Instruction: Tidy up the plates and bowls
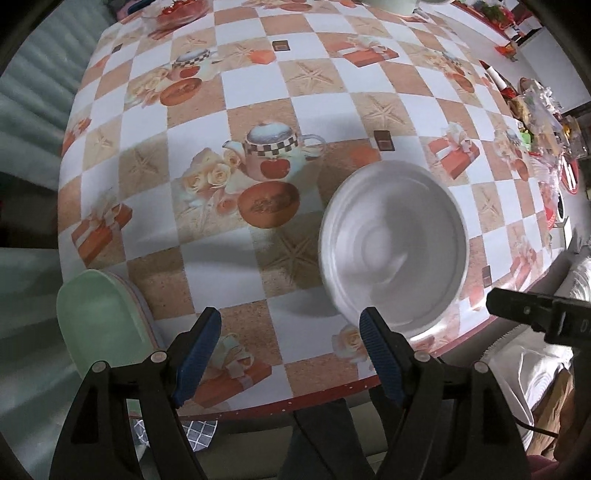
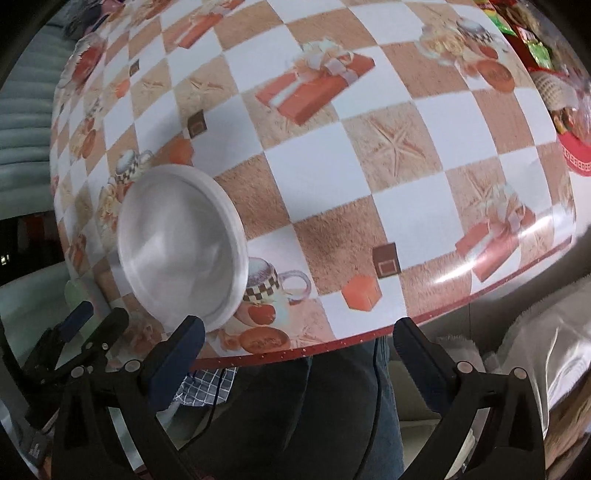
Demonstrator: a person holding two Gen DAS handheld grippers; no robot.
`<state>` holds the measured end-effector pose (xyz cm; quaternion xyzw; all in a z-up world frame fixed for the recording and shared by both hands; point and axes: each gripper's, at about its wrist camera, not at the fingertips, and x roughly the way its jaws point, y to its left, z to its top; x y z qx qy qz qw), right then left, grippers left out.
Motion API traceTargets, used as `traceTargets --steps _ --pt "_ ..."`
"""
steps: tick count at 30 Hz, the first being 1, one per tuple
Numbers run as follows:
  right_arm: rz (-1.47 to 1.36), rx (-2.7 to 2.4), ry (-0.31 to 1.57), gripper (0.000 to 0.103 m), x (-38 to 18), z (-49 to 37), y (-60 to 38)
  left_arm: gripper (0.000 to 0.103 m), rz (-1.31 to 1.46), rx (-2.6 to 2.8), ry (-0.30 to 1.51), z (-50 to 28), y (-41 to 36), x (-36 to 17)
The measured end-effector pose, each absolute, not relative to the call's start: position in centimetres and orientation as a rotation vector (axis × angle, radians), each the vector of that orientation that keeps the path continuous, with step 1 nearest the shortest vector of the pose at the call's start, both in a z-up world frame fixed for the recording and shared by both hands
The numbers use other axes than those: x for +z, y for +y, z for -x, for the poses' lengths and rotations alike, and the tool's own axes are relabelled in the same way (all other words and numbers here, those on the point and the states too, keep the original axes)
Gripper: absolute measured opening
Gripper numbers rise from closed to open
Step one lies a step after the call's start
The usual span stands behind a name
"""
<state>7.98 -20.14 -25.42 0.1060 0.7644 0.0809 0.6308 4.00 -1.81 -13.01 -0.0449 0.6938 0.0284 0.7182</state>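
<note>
A white bowl point(image 1: 393, 243) sits upright on the checked tablecloth point(image 1: 258, 110) near the table's front edge. It also shows in the right wrist view point(image 2: 181, 247), at the left. A pale green plate point(image 1: 98, 314) lies at the table's front left corner. My left gripper point(image 1: 291, 332) is open and empty, hovering over the front edge, with its right fingertip just in front of the bowl. My right gripper point(image 2: 299, 343) is open and empty, below the table edge, right of the bowl. Its tip shows in the left wrist view point(image 1: 517, 306).
A glass bowl with red fruit point(image 1: 177, 11) stands at the far left. Snack packets and a basket point(image 1: 539, 114) crowd the table's right side. A white dish point(image 1: 391, 5) is at the far edge. A person's legs point(image 2: 314, 406) are under the front edge.
</note>
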Motion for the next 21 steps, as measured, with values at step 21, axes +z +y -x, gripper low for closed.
traceTargets --steps 21 --pt "-0.131 0.216 1.782 0.103 -26.3 -8.6 -17.8 0.080 0.148 0.092 1.546 -3.7 -1.0 -13.8"
